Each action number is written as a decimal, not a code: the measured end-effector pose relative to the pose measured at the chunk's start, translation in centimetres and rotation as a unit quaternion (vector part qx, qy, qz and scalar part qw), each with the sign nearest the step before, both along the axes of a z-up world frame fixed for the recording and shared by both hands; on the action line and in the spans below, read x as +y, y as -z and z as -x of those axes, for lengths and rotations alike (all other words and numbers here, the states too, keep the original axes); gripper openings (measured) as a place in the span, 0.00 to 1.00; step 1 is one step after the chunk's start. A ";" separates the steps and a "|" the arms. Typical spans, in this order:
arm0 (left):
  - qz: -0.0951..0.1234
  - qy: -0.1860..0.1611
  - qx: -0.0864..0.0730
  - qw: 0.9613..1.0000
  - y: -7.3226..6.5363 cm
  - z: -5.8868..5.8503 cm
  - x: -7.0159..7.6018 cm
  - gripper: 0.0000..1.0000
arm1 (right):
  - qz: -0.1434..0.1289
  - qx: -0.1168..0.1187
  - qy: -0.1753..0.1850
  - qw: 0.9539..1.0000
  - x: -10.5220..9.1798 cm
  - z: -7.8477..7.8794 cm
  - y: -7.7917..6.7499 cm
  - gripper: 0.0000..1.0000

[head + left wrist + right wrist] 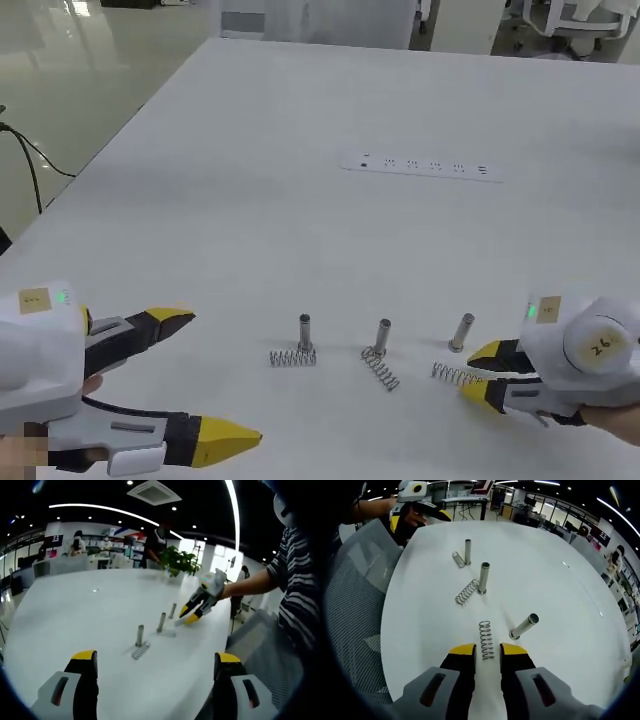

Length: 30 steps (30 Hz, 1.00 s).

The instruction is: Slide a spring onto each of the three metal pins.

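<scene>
Where the head view looks down on the white worktop (pixel 300 200), the left pin (pixel 305 331), middle pin (pixel 383 336) and right pin (pixel 462 330) stand in a row, with the left spring (pixel 292 357), middle spring (pixel 381 369) and right spring (pixel 452 374) lying at their feet. At near left, the left hand-held gripper (pixel 215 377) has its jaws wide apart. The left gripper view shows them spread wide, gripping nothing. In the right gripper view, the right hand-held gripper (pixel 488 652) keeps a narrow gap around the right spring's near end; whether it pinches, I cannot tell.
</scene>
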<state>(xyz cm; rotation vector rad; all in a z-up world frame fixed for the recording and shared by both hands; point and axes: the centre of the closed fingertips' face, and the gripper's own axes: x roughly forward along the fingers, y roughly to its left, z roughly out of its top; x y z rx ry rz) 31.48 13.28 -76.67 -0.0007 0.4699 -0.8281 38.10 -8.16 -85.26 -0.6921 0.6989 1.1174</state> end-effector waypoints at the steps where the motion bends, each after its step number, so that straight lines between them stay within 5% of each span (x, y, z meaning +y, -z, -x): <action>1: -0.002 0.001 0.000 1.000 0.1 0.0 0.0 0.94 | -0.001 0.001 0.000 1.000 0.0 0.0 0.0 0.16; 16: -0.005 0.008 0.000 1.000 0.3 0.0 -0.2 0.94 | 0.021 0.001 -0.022 1.000 0.0 0.1 0.8 0.08; 30: -0.004 0.016 0.000 1.000 0.2 0.3 -0.7 0.93 | 0.017 -0.002 -0.040 0.999 0.1 0.7 -0.1 0.08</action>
